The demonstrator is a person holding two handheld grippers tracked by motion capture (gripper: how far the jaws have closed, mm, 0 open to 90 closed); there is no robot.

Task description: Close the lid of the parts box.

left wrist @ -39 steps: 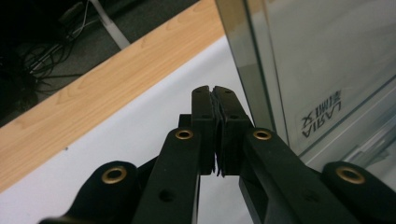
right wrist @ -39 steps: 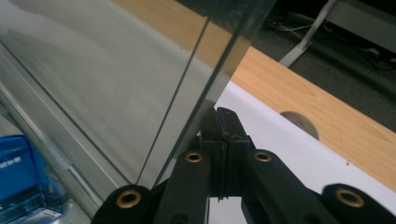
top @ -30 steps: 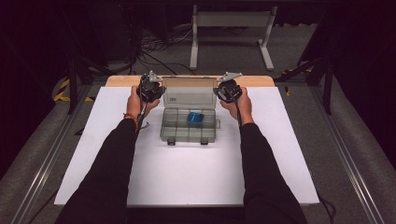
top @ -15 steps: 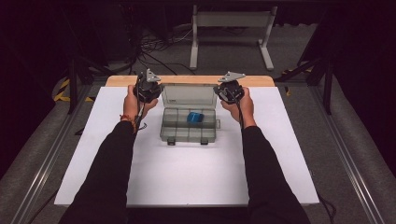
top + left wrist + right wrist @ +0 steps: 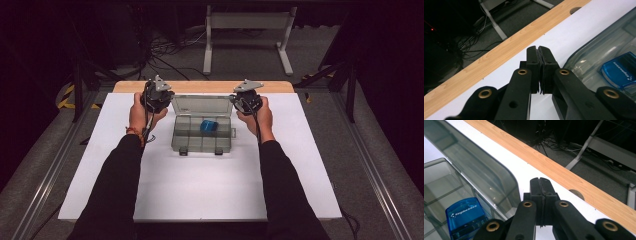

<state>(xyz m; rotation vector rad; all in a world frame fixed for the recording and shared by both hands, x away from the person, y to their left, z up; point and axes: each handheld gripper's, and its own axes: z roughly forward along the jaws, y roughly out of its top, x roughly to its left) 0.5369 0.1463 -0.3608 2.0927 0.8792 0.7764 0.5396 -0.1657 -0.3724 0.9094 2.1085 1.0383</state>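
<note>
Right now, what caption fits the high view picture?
Two shut grippers, left gripper and right gripper, flank an open clear box holding a blue item.

White tabletop (image 5: pixel 200 185), wooden table edge (image 5: pixel 200 86) at its far side, grey metal stand (image 5: pixel 247 30), tangled cables (image 5: pixel 170 47) on floor

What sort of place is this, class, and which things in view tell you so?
Probably a lab recording station: a white work board on a wooden table, dark surroundings, loose cables on the floor, a metal rail frame.
</note>
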